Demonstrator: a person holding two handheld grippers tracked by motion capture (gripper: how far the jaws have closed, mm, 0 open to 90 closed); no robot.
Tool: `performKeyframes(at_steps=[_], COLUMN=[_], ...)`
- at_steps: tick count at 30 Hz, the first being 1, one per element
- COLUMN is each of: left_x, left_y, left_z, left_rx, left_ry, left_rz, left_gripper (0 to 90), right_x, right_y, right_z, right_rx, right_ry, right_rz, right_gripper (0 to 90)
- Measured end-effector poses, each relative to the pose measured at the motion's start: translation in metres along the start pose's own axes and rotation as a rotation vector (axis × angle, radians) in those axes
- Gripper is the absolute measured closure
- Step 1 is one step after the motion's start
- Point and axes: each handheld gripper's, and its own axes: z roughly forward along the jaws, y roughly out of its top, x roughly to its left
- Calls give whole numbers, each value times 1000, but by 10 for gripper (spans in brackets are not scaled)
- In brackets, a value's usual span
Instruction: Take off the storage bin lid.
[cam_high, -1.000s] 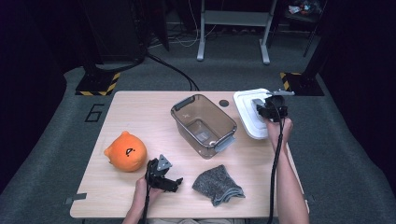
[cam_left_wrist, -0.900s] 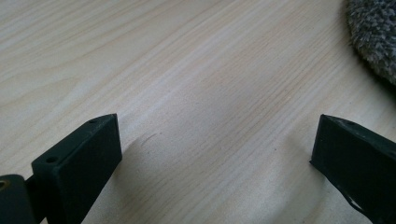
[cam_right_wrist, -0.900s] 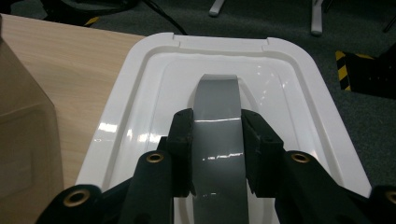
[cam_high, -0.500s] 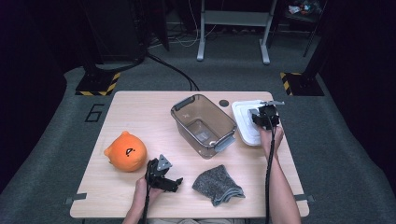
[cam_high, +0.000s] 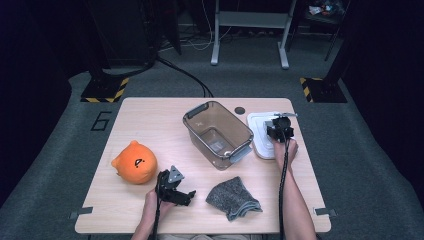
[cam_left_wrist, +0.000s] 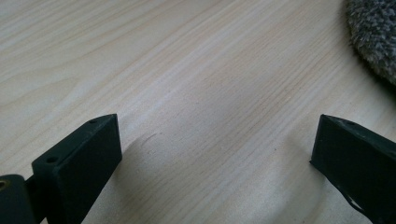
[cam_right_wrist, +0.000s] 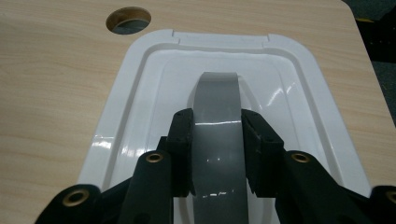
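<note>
A white lid (cam_high: 257, 137) lies flat on the table at the right, beside a clear plastic bin (cam_high: 217, 134). My right gripper (cam_high: 279, 129) is over it. In the right gripper view that gripper (cam_right_wrist: 216, 122) is shut on the lid's grey handle (cam_right_wrist: 217, 93), one pad on each side, with the white lid (cam_right_wrist: 140, 93) spread beneath. My left gripper (cam_high: 175, 190) rests near the front edge, between an orange plush (cam_high: 134, 162) and a grey cloth (cam_high: 233, 198). In its own view the left gripper (cam_left_wrist: 217, 140) stands open over bare wood, with the cloth (cam_left_wrist: 376, 32) at the upper right.
A round cable hole (cam_high: 239, 110) sits in the table behind the lid, also visible as the hole (cam_right_wrist: 128, 19) in the right gripper view. The bin has grey end handles and nothing large inside. The table's right edge is close to the lid.
My right gripper has come down and a little toward the person with the lid, which now lies flat on the table. The left gripper has stayed put.
</note>
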Motion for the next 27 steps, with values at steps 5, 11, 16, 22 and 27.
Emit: performKeyframes(at_steps=[5, 11, 16, 22, 27], left_x=[0, 0, 0, 0, 0], left_y=[0, 0, 0, 0, 0], left_z=[0, 0, 0, 0, 0], left_rx=[0, 0, 0, 3, 5], left_ry=[0, 0, 1, 1, 1], left_rz=[-1, 0, 0, 2, 3], left_gripper=[13, 13, 12, 6, 4], right_x=[-3, -5, -6, -4, -3], right_y=[-2, -3, -6, -17, -37], right_z=[3, -10, -29, -57, -78], right_rx=[15, 16, 24, 1, -15], right_ry=[6, 53, 105, 135, 157], right_rz=[1, 0, -19, -82, -109], right_gripper=[611, 368, 189, 132, 90])
